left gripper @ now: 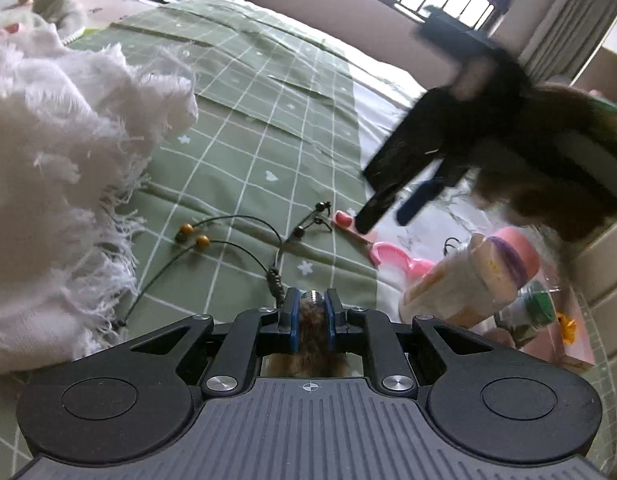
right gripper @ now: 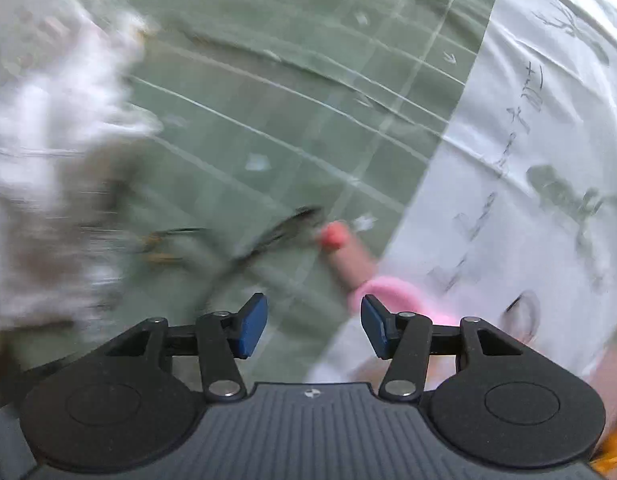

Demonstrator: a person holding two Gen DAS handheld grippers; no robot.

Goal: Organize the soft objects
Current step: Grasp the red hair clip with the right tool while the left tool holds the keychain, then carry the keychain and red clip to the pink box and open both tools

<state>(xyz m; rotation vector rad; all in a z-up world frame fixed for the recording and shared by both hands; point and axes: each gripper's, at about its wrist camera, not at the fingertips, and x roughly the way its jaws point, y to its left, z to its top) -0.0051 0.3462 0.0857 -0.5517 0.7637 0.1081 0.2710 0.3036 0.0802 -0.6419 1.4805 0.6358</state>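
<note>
Brown fur tuft (left gripper: 312,332), lowest centre of the left wrist view, sits clamped between the nearly closed pads of the left gripper (left gripper: 311,312). Its black cord (left gripper: 244,222) runs up-left to two amber beads (left gripper: 193,237) on the green checked sheet (left gripper: 244,92); the white fringed blanket (left gripper: 56,168) fills the left. Right wrist view, blurred: right gripper (right gripper: 313,326) half open, empty. Cord (right gripper: 276,236) lies above-left, slanting toward upper right; pink comb (right gripper: 382,290) beside the right pad.
</note>
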